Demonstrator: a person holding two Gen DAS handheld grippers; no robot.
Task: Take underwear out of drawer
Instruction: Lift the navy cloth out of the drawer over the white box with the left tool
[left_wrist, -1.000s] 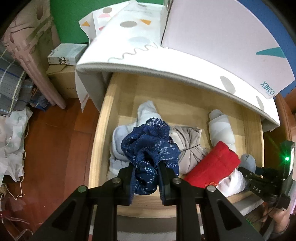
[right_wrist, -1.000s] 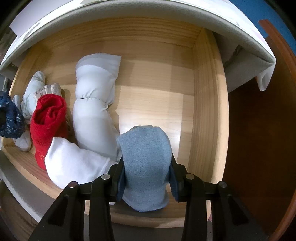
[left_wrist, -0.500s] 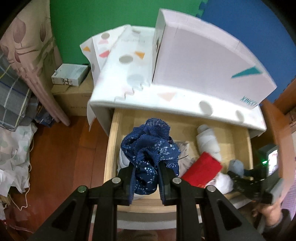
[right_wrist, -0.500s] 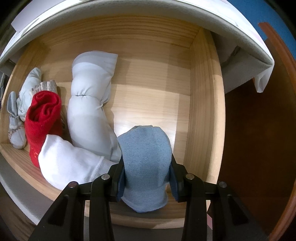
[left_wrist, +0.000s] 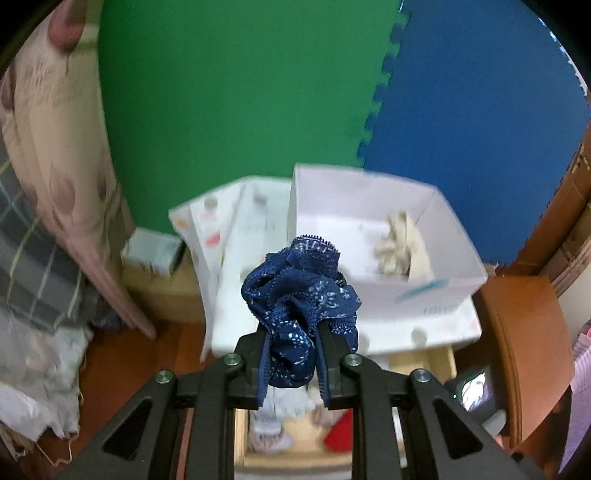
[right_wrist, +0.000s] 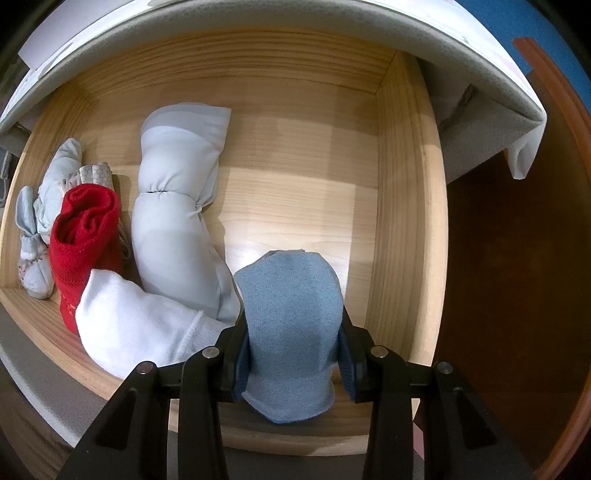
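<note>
The left gripper (left_wrist: 291, 360) pinches the bunched navy underwear (left_wrist: 301, 306) high above the drawer (left_wrist: 424, 363), prob. to carry it toward the white box (left_wrist: 373, 236) behind. The right gripper (right_wrist: 291, 356) is pressed on a light blue roll (right_wrist: 291, 325) low inside the drawer, w/ a white roll (right_wrist: 133, 325) and red roll (right_wrist: 83, 236) beside.

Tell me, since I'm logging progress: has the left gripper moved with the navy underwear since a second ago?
Yes. The left gripper rose with the navy underwear, away from the drawer, which now sits low in its view.
</note>
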